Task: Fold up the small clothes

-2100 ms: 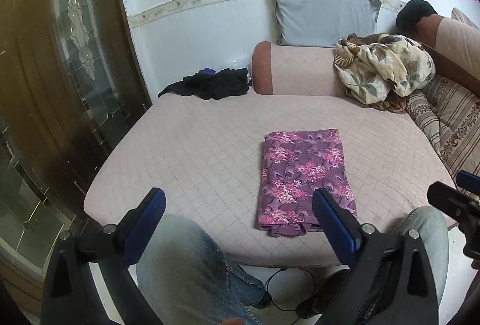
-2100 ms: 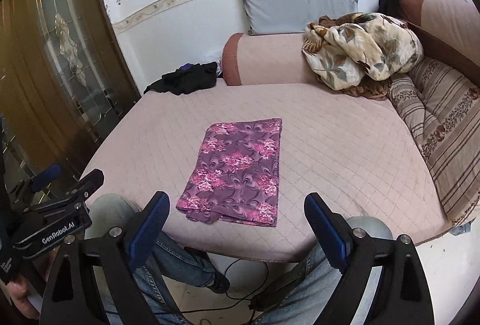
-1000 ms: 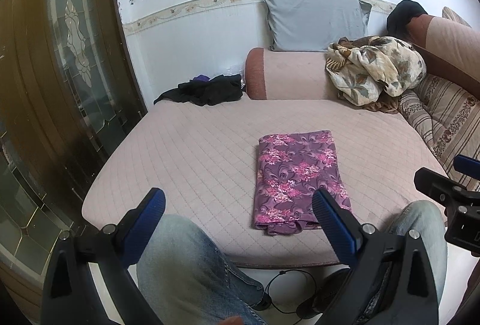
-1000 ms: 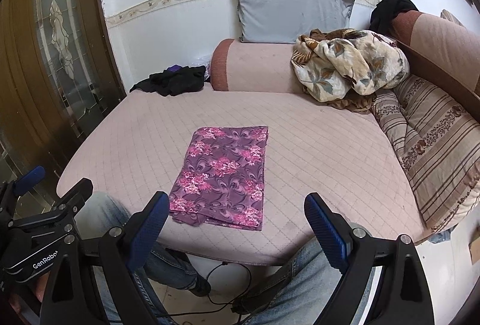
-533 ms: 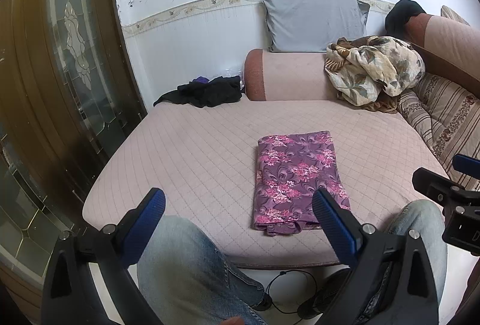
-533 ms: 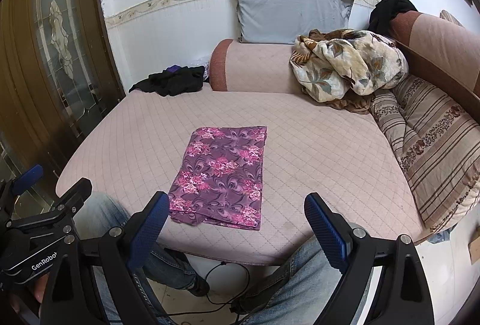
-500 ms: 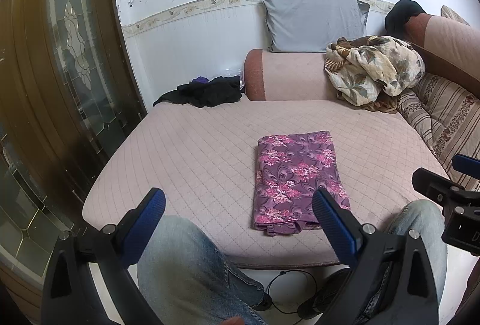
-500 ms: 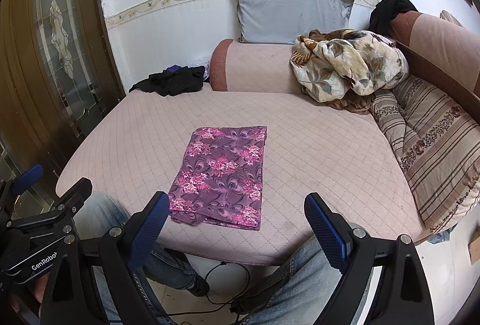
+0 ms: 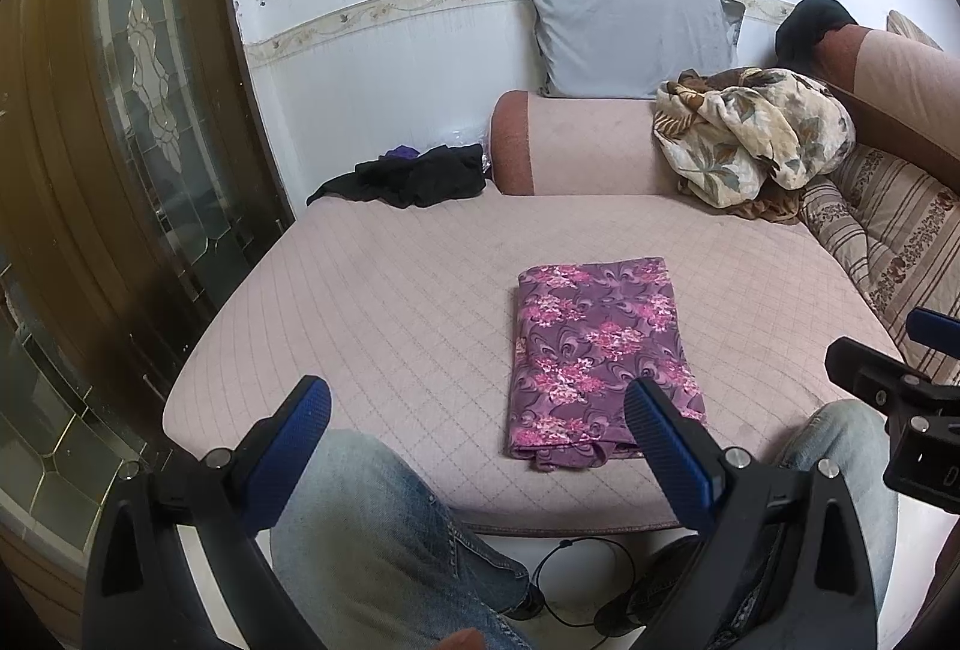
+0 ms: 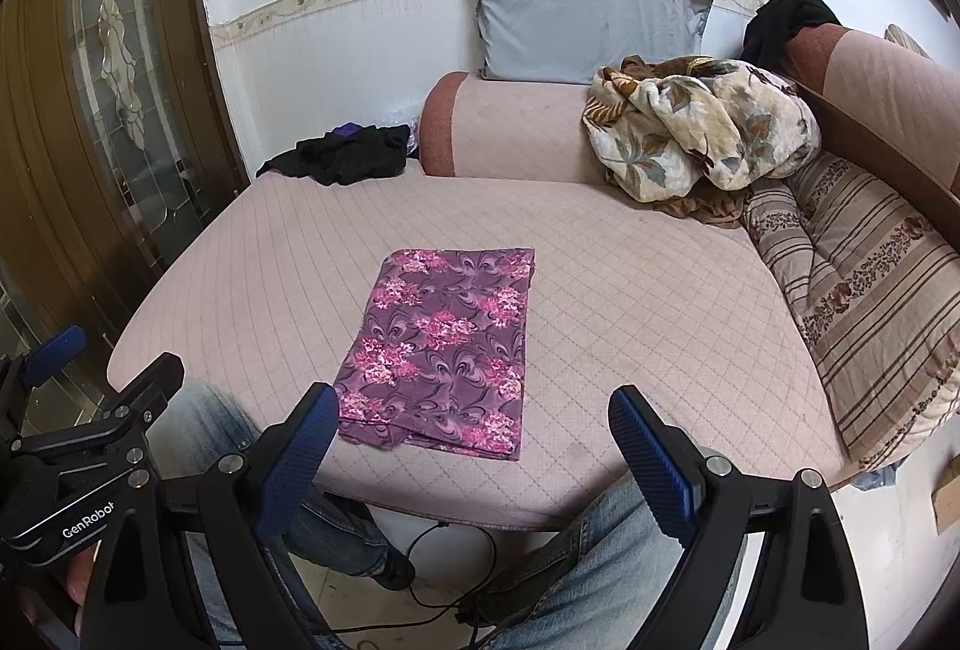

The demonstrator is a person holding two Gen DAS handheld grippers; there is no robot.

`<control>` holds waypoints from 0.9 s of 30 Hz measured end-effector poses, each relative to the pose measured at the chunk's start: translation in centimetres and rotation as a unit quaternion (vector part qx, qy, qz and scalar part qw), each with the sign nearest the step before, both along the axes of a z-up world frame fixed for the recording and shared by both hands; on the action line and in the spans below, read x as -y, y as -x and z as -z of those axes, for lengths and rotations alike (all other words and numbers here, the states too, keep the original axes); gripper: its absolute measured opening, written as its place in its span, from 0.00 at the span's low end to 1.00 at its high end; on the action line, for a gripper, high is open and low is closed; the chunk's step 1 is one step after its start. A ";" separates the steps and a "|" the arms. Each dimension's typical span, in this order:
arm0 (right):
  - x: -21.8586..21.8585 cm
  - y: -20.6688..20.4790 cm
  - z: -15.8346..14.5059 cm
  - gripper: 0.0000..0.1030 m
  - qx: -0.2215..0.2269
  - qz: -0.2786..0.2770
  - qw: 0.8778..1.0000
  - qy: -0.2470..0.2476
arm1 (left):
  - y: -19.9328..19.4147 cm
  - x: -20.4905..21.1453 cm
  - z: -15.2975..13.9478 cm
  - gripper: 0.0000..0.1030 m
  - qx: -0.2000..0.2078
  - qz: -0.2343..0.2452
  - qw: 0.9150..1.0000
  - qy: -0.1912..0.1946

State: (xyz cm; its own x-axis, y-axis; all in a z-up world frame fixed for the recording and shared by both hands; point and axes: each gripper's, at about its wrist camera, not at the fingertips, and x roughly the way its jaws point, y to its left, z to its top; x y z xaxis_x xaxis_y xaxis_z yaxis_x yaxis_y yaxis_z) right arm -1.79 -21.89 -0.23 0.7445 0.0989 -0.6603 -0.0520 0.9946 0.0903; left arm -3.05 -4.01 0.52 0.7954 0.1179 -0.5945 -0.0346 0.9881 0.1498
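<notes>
A folded purple floral cloth (image 9: 600, 350) is laid flat on the quilted pink sofa seat (image 9: 390, 302); both the left gripper (image 9: 474, 431) and right gripper (image 10: 471, 437) are held spread wide, gripping nothing.

The folded purple flowered cloth (image 9: 600, 350) looks thin and smooth. The pink quilted bed cover (image 9: 390, 302) is soft, matt and stitched in squares. The brown wooden door (image 9: 72, 170) shines, with glossy patterned glass. The blue finger pads (image 10: 294, 458) look like bumpy rubber.
</notes>
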 end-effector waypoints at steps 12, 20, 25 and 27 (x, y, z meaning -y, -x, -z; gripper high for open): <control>-0.6 -1.8 0.5 0.92 -0.011 -0.007 1.000 0.009 | -1.5 -0.3 0.9 0.95 -0.008 -0.007 1.000 -0.008; -0.6 -3.3 0.9 0.92 -0.017 -0.009 1.000 0.011 | -2.8 -0.2 1.5 0.95 -0.016 -0.002 1.000 -0.007; -0.6 -4.3 1.4 0.92 -0.023 -0.008 1.000 0.009 | -3.6 -0.3 2.1 0.95 -0.024 -0.002 1.000 -0.006; -0.5 -4.6 1.6 0.92 -0.025 -0.008 1.000 0.010 | -3.8 -0.4 2.3 0.95 -0.028 -0.002 1.000 -0.005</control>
